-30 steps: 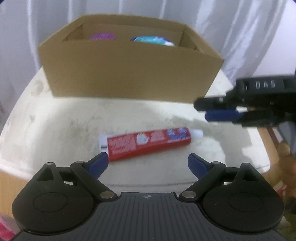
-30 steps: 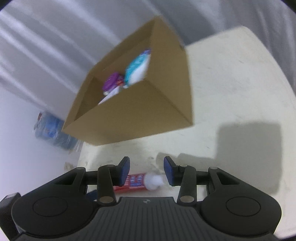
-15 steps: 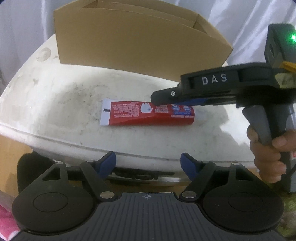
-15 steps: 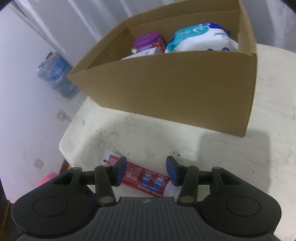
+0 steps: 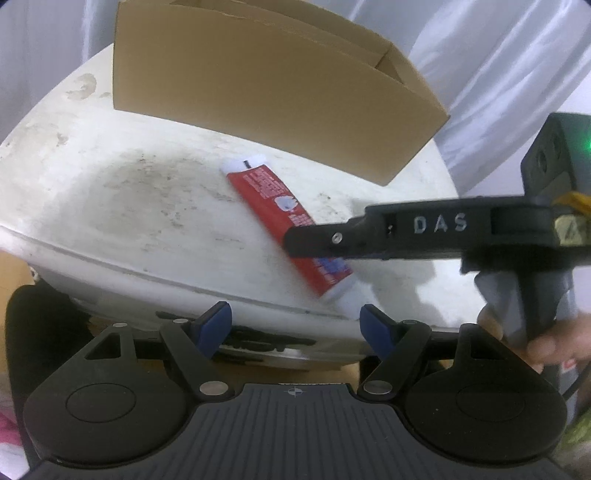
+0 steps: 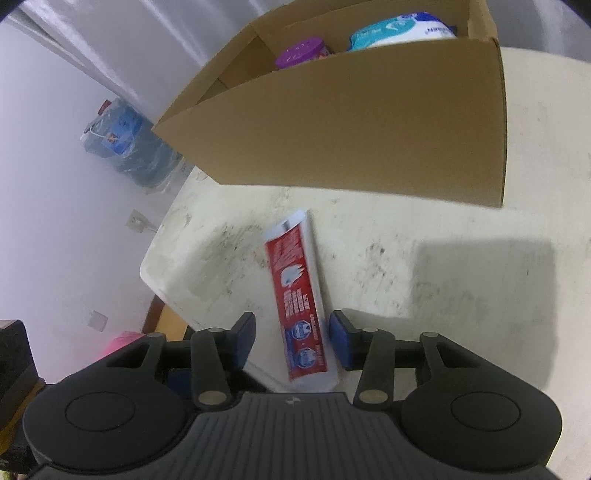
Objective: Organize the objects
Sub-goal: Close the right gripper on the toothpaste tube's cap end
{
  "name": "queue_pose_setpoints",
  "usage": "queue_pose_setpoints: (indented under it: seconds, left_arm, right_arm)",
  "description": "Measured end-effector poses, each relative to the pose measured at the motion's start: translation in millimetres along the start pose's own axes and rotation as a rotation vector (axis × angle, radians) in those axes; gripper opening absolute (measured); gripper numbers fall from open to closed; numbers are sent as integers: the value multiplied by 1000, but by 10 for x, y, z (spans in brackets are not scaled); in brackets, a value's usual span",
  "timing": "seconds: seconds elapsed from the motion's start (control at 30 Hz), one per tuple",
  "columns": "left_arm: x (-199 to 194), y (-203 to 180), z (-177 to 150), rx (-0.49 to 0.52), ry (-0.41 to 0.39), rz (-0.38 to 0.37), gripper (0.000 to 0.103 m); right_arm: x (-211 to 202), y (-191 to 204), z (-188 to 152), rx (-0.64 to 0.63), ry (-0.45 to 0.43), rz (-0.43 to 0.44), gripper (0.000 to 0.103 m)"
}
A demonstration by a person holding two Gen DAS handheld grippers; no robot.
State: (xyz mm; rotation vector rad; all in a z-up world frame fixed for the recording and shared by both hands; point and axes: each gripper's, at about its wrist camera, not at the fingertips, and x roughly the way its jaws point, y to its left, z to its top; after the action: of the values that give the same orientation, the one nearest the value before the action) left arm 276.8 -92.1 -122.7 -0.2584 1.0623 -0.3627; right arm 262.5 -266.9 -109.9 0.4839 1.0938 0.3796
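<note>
A red toothpaste tube lies on the white table in front of a brown cardboard box. In the right wrist view the tube runs lengthwise between my right gripper's open fingers, cap end toward the camera. The box holds a purple-lidded jar and a teal-and-white wipes pack. My left gripper is open and empty, below the table's near edge. The right gripper also shows in the left wrist view, over the tube.
A blue plastic-wrapped bundle stands on the floor by the wall left of the table. Something pink lies on the floor below the table edge. White curtains hang behind the box.
The tube has turned from lying crosswise to pointing toward the box. My right gripper now straddles its cap end. My left gripper has dropped back below the table edge.
</note>
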Motion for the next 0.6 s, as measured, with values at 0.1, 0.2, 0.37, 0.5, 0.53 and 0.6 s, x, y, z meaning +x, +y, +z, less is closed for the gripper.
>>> queue_pose_setpoints:
  seconds: [0.1,0.2,0.37,0.5,0.53,0.6]
  left_arm:
    - [2,-20,-9,2,1,-11,75]
    - [2,-29,-29,-1,6,-22,73]
    - [34,-47,-37,-1,11,-27,73]
    - [35,-79,-46,14,15,-32,73]
    - [39,-81,-48,15,15,-35,73]
    - [33,-86,-65,18,14,-44,73]
  right_arm:
    - [-1,31,-39,0,-8,-8,44]
    - [-3,85,-80,-27,-26,-36,42]
    - [-9,179,-174,-90,-50,-92,32]
    - [-23,170,-203,-73,-54,-91,31]
    - [-29,162,-210,-64,-54,-88,30]
    - [-43,141,-228,-43,-49,-77,30]
